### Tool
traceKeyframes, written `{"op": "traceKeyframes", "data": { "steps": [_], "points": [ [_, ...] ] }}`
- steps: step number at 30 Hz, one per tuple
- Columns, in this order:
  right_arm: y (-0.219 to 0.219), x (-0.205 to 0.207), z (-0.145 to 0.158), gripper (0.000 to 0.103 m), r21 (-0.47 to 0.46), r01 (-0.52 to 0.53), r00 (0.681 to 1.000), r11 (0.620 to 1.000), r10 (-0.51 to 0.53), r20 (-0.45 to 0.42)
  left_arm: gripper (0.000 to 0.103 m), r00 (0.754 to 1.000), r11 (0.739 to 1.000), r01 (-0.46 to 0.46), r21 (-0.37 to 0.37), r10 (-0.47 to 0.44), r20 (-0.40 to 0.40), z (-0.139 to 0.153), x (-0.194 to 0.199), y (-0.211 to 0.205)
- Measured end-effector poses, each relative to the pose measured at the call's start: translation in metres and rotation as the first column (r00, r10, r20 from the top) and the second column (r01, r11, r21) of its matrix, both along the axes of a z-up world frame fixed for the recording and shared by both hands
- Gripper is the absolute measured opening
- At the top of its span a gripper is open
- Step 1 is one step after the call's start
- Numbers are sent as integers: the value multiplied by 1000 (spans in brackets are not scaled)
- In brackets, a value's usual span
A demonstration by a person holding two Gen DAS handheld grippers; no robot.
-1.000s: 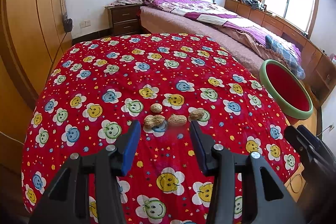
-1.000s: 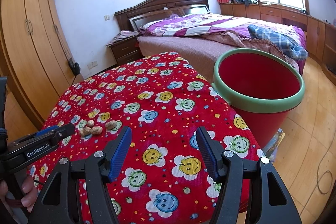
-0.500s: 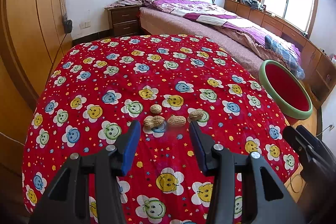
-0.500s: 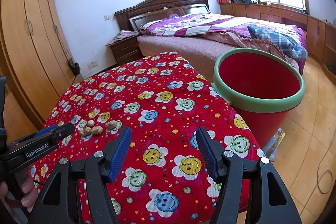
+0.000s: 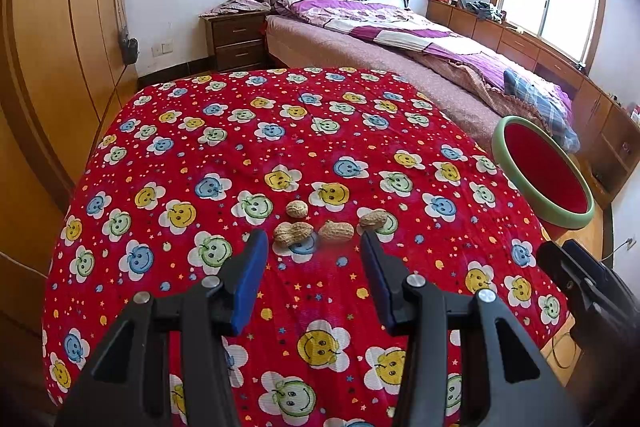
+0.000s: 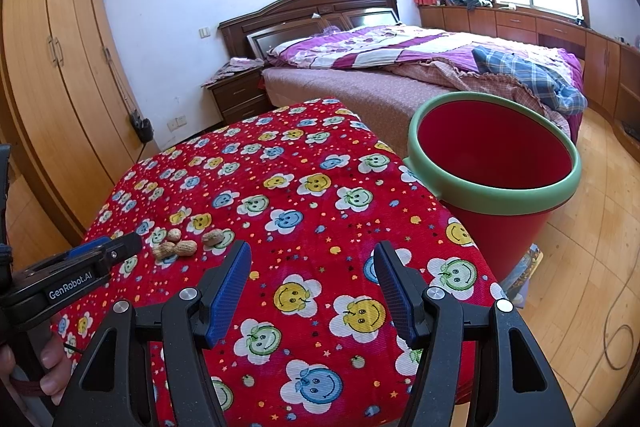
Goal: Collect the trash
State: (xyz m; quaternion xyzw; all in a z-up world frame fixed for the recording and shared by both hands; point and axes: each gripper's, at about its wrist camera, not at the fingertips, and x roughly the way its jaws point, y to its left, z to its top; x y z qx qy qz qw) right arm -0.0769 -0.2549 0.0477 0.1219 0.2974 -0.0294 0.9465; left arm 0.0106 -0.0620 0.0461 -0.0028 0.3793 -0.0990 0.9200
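Several peanut shells (image 5: 294, 233) lie in a small cluster on the table's red smiley-flower cloth (image 5: 248, 147); they also show in the right wrist view (image 6: 182, 247). My left gripper (image 5: 314, 253) is open and empty, its fingertips just short of the shells, low over the cloth. My right gripper (image 6: 312, 267) is open and empty above the cloth near the table's right side. A red bin with a green rim (image 6: 500, 201) stands on the floor beside the table's right edge; it also shows in the left wrist view (image 5: 576, 221).
A bed (image 6: 400, 67) with purple bedding stands behind the table, with a nightstand (image 5: 236, 39) beside it. Wooden wardrobes (image 6: 52, 75) line the left wall. A cable (image 6: 616, 343) lies on the wooden floor right of the bin.
The left gripper has tilted and shifted slightly, so the view shows more of the room; the shells sit a little lower in it. The right gripper has not moved.
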Motion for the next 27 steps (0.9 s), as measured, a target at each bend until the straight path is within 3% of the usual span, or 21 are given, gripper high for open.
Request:
{"op": "traceKeyframes", "data": {
  "steps": [27],
  "points": [
    [5,-7,15,65,-6,-15,999,1000,15,29,48,999,1000,-4,-12,5,52,17,-11,3]
  ]
}}
